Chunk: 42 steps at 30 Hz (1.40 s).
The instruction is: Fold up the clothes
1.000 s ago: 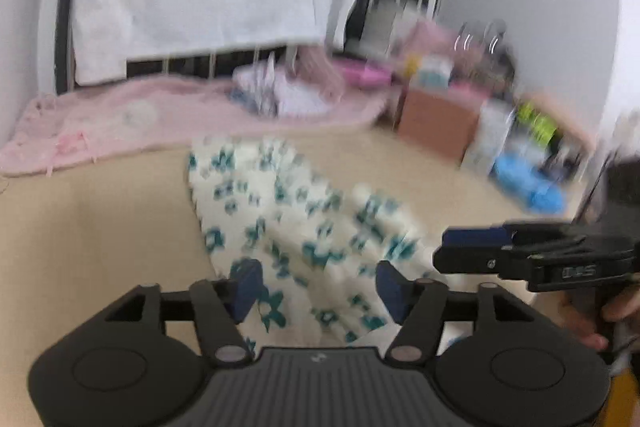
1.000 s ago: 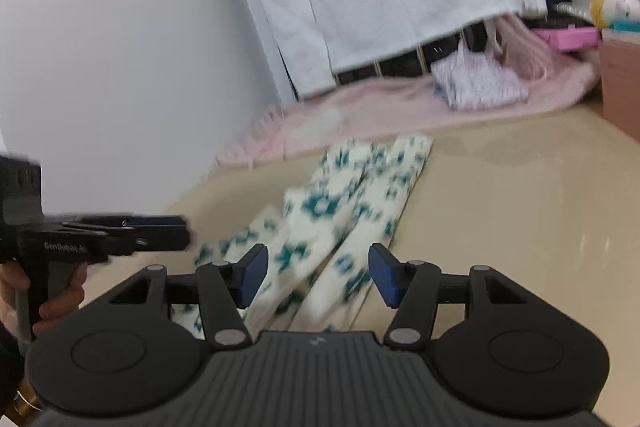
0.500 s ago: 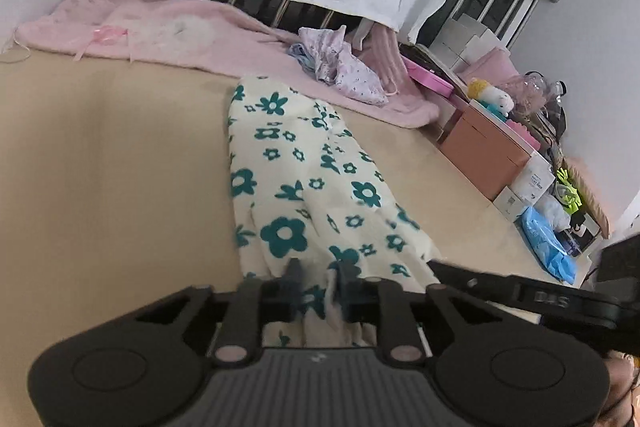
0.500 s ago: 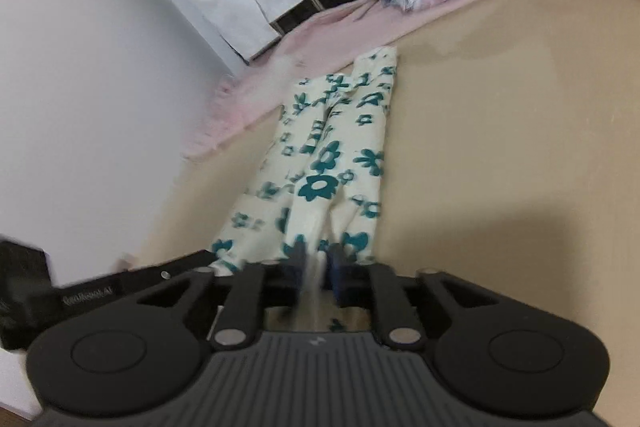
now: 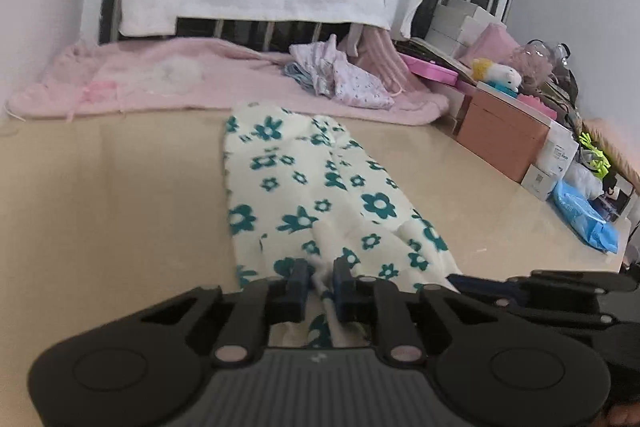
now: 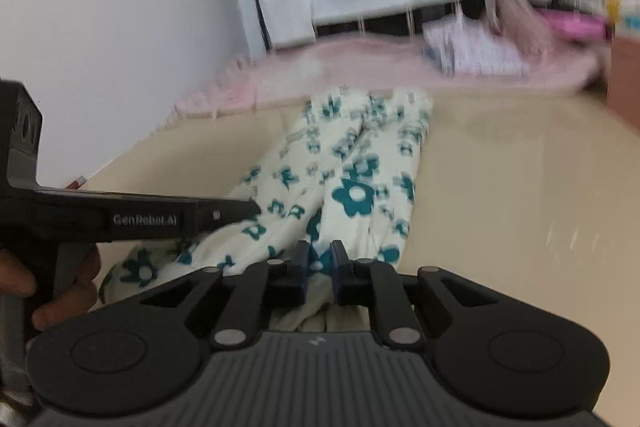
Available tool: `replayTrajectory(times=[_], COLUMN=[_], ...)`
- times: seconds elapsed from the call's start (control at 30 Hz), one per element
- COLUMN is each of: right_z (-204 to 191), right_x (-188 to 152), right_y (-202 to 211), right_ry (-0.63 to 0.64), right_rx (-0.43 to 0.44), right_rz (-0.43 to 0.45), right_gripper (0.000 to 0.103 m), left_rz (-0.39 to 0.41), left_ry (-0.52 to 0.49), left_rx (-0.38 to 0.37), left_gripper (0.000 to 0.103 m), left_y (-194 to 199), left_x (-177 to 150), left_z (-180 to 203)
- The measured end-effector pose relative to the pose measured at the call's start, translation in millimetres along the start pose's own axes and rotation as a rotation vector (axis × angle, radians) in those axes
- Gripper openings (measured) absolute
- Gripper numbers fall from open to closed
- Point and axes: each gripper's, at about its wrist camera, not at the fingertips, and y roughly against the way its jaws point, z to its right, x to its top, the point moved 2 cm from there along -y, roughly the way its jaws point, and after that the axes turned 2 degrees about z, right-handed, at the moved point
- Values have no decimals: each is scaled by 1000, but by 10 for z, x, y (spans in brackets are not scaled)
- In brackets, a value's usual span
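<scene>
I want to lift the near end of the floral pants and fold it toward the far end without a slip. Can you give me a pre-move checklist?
1. Left hand-held gripper pinching floral pants: ok.
2. Right hand-held gripper has cloth between its closing jaws: ok.
3. Both grips at the near end: ok.
4. Pants lie flat on the beige surface: ok, slight ridges.
5. Landing spot short of pink blanket: ok.
6. All cloth layers caught: cannot tell.

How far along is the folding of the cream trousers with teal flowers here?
Done: the cream, teal-flowered trousers lie lengthwise on the beige surface, legs side by side. In hand: the left gripper is shut on the near edge; the right gripper's jaws are closing on cloth there too. Left: no crosswise fold shows yet.
</scene>
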Motion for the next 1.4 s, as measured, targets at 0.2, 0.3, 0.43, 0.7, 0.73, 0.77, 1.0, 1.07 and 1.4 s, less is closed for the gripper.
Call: replayTrajectory(times=[0.2, 0.3, 0.43, 0.7, 0.73, 0.77, 1.0, 1.07, 1.4], right_z=[-52, -170, -214, -39, -32, -39, -64, -45, -408], right_x=[52, -99, -184, -130, -186, -200, -211, -210, -460], right_y=[435, 269, 310, 287, 204, 190, 413, 545, 921], right_ry=[-3, 41, 67, 38, 33, 36, 79, 102, 736], right_rx=[163, 162, 147, 97, 86, 83, 177, 224, 425], right_rz=[106, 11, 55, 57, 31, 26, -75, -70, 75], right_gripper=[14, 15, 15, 20, 20, 20, 20, 21, 84], left_rz=[113, 82, 62, 22, -2, -24, -76, -51, 33], left_ry=[-85, -89, -87, -70, -70, -68, -73, -114, -430], left_rx=[-19, -36, -29, -53, -44, -38, -109, -130, -353], left_gripper=[24, 24, 24, 28, 27, 25, 23, 28, 55], left_y=[549, 493, 523, 380, 329, 299, 603, 750, 1185], left_x=[48, -74, -180, -298, -331, -367, -528, -493, -437], left_z=[107, 172, 172, 138, 146, 149, 133, 125, 177])
